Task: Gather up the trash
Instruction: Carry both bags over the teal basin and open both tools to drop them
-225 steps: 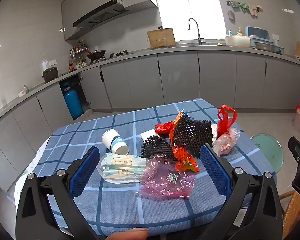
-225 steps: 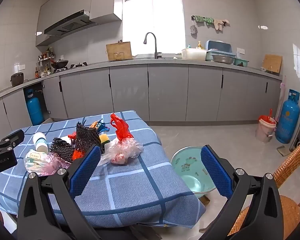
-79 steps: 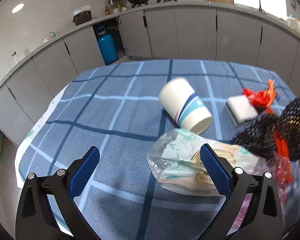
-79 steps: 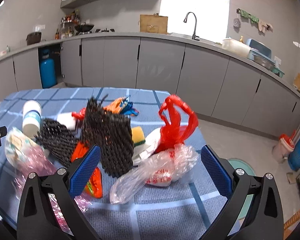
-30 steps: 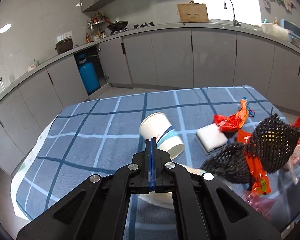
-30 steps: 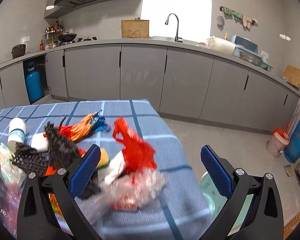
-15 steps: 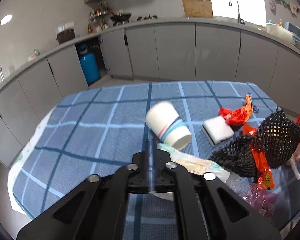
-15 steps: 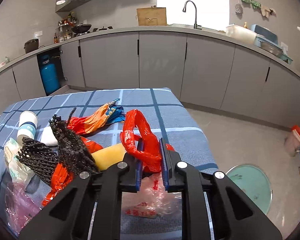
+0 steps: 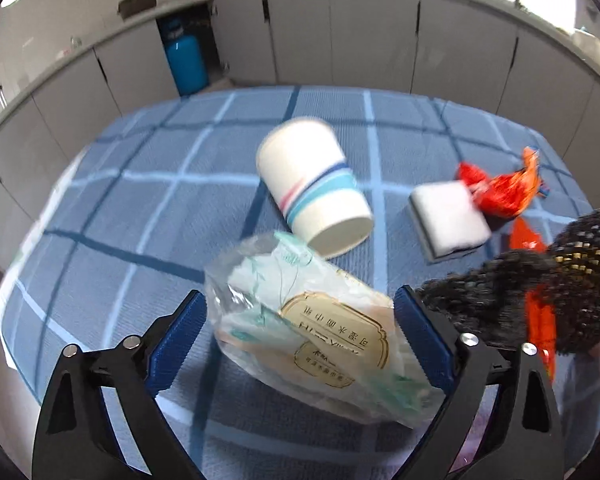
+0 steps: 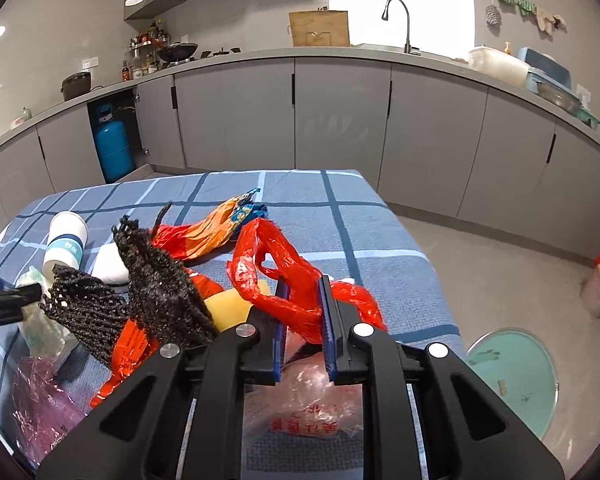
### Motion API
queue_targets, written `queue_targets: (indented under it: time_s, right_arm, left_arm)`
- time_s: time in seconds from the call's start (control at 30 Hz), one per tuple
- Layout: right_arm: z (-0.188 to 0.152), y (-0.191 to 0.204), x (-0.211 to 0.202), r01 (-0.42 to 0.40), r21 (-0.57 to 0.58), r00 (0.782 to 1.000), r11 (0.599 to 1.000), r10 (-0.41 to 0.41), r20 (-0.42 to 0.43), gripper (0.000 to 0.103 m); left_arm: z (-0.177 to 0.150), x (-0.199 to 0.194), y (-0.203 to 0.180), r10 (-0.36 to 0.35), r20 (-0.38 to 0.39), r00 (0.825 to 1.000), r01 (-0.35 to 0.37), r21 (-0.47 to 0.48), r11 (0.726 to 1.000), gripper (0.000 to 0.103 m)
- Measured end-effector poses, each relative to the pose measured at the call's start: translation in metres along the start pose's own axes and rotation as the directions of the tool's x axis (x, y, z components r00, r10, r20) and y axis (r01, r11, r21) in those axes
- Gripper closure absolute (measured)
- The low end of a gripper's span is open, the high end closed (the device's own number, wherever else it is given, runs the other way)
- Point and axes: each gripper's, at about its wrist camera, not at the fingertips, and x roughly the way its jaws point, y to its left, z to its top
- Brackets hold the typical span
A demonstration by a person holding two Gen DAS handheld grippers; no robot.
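Left tool: we are seeing its jaws just spreading wide, straddling one clear wrapper near the surface's front edge without pressing it. Right tool: we are seeing it clamping one red bag handle toward the right edge; the tool body is hiding the bag below. We are counting one paper cup lying tipped, one white sponge, two black nets and one pink wrapper, the last cut off at the frame's rim.
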Motion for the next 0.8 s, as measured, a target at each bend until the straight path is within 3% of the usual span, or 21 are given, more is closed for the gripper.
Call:
queue_targets:
  time_s: [0.07,0.13,0.17,0.2,0.43,0.6,0.8]
  right_arm:
    - [-0.002,0.000,0.002,-0.006,-0.005,1.000,1.000,0.006,-0.004,0.087]
    - [-0.003,-0.001,0.003,-0.009,-0.005,1.000,1.000,0.009,-0.005,0.087]
    - [-0.003,-0.001,0.003,-0.009,-0.004,1.000,1.000,0.009,-0.004,0.087]
    - [-0.003,-0.002,0.004,-0.009,-0.004,1.000,1.000,0.009,-0.002,0.087]
    - [0.010,-0.005,-0.015,-0.011,0.008,0.998,1.000,0.010,0.066,0.095]
    - [0.023,-0.012,-0.034,-0.014,0.020,0.992,1.000,0.012,0.128,0.097]
    - [0.040,-0.026,-0.059,-0.005,0.034,0.978,0.999,-0.002,0.208,0.097]
  left_arm:
    - [-0.002,0.009,0.000,-0.027,-0.034,0.999,0.028,0.007,1.000,0.060]
    - [-0.004,0.007,-0.001,-0.046,-0.036,0.998,0.047,0.022,0.999,0.072]
    - [-0.005,0.005,-0.003,-0.044,-0.026,0.999,0.045,0.041,0.998,0.083]
    - [-0.006,0.001,-0.003,-0.053,-0.021,0.998,0.054,0.054,0.997,0.086]
    - [-0.001,-0.044,0.006,-0.028,0.116,0.993,0.018,0.086,0.996,0.090]
    - [0.013,-0.084,0.006,-0.027,0.253,0.967,-0.001,0.109,0.994,0.090]
    - [0.024,-0.108,-0.023,-0.097,0.319,0.943,0.043,0.170,0.985,0.090]
